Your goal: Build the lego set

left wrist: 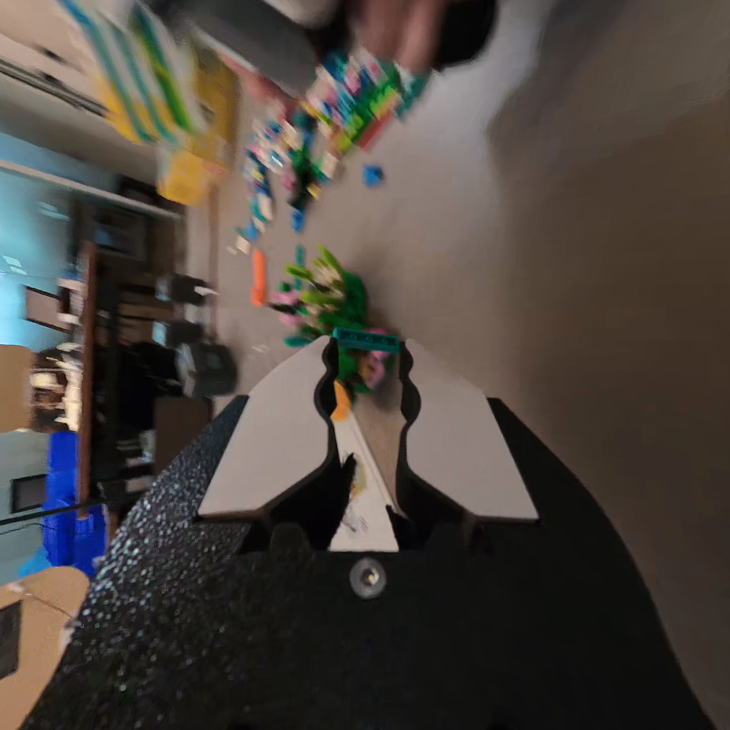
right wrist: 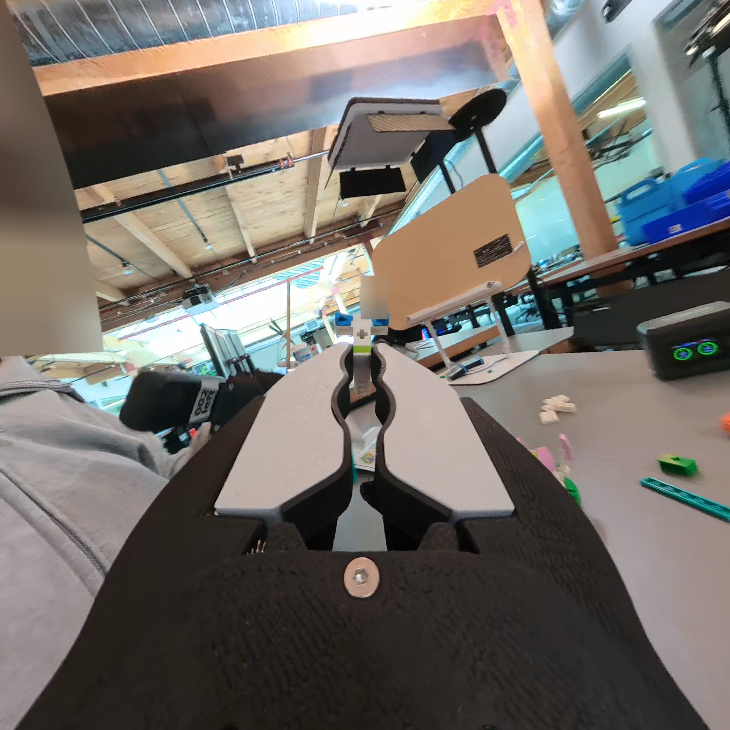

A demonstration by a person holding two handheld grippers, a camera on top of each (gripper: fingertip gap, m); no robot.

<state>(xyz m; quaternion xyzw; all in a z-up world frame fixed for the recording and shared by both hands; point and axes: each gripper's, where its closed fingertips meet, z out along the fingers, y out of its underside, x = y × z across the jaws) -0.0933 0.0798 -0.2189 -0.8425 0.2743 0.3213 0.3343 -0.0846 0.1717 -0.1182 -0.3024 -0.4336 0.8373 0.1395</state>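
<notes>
The left wrist view is blurred and turned on its side. My left gripper (left wrist: pixel 366 349) is shut on a short teal studded brick (left wrist: pixel 365 340), held crosswise between the two fingertips above a heap of green, lime and pink bricks (left wrist: pixel 330 300) on the grey table (left wrist: pixel 513 276). In the right wrist view my right gripper (right wrist: pixel 361 352) is shut on the stem of a small white brick figure (right wrist: pixel 362 335) with a lime band and blue side pieces, raised above the table (right wrist: pixel 592 395). The left gripper's black body (right wrist: pixel 177 399) shows low at the left.
An orange piece (left wrist: pixel 257 276), a blue brick (left wrist: pixel 372 175) and coloured boxes (left wrist: pixel 158 87) lie farther off. In the right wrist view: a black box with green lit rings (right wrist: pixel 689 343), a tan board on a stand (right wrist: pixel 450 253), white bricks (right wrist: pixel 557 407), a green brick (right wrist: pixel 677 464), a teal strip (right wrist: pixel 687 499) and a grey sleeve (right wrist: pixel 59 454). The left gripper's tips are roughly 15 cm from the right gripper's.
</notes>
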